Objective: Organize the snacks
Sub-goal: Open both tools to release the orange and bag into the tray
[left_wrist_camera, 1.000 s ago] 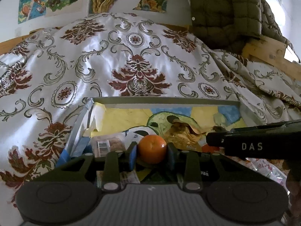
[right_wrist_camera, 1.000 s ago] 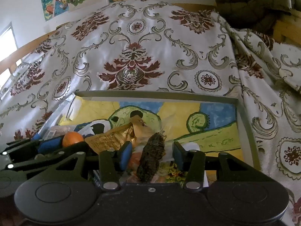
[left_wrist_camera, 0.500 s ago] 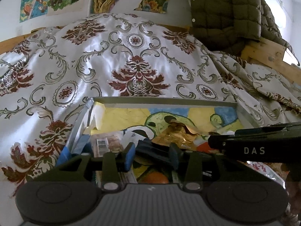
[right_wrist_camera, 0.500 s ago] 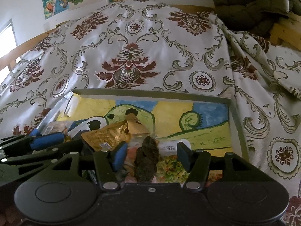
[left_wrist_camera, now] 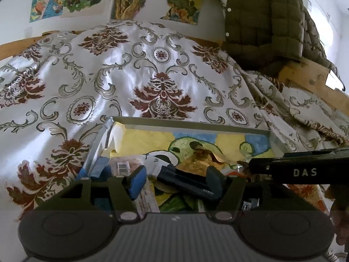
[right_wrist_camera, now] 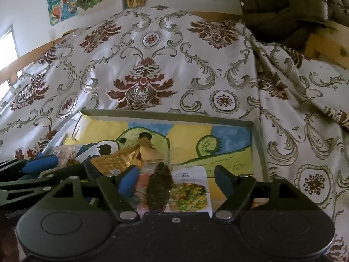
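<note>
Over the grey tray (right_wrist_camera: pixel 165 116) on the patterned bedspread (right_wrist_camera: pixel 152 61), both tools spread their jaws to release: the right gripper (right_wrist_camera: pixel 177 180) straddles a dark snack piece (right_wrist_camera: pixel 158 191) without pressing it, the left gripper (left_wrist_camera: pixel 175 180) grips nothing, leaving snacks gathered inside the tray

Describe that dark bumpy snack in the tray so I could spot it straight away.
Find the shallow tray with a painted yellow and green floor, lying on the patterned bedspread. Near its front edge, the dark snack lies on a white packet between the right gripper's opening jaws. It alone is rough, brownish-black and unwrapped.
</note>
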`<action>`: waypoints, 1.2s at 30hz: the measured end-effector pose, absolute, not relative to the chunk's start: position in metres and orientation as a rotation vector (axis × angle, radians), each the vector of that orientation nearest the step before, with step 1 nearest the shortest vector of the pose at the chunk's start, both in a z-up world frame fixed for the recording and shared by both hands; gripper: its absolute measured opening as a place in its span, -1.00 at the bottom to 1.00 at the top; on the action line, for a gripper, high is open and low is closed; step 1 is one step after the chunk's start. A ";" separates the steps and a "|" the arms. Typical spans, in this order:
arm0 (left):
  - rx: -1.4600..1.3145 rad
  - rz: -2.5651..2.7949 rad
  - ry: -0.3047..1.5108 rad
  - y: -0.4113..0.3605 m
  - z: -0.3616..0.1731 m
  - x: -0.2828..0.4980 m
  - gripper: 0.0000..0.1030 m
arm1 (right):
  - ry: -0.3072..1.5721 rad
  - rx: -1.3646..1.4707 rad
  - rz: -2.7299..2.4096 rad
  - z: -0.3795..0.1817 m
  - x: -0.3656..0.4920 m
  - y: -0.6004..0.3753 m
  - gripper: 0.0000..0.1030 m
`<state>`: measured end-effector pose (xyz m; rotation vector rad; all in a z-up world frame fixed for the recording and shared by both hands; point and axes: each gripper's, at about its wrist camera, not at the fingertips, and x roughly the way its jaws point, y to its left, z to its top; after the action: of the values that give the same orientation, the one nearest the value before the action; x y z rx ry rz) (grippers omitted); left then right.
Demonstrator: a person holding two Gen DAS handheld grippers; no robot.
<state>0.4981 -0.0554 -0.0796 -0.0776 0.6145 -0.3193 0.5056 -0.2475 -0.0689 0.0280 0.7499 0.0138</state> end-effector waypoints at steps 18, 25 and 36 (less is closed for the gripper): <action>-0.129 -0.273 0.542 -0.036 -0.042 0.472 0.86 | 0.703 0.087 -0.037 -0.040 0.481 -0.272 0.98; -0.102 -0.260 0.503 -0.030 -0.019 0.456 1.00 | 0.679 0.086 -0.039 -0.028 0.469 -0.273 0.98; -0.121 -0.222 0.487 -0.026 0.005 0.429 1.00 | 0.624 0.047 -0.022 -0.001 0.436 -0.274 0.98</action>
<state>0.4290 -0.0264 0.0054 -0.1214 0.4872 -0.2218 0.4357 -0.2736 -0.0011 0.0466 0.6245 -0.0222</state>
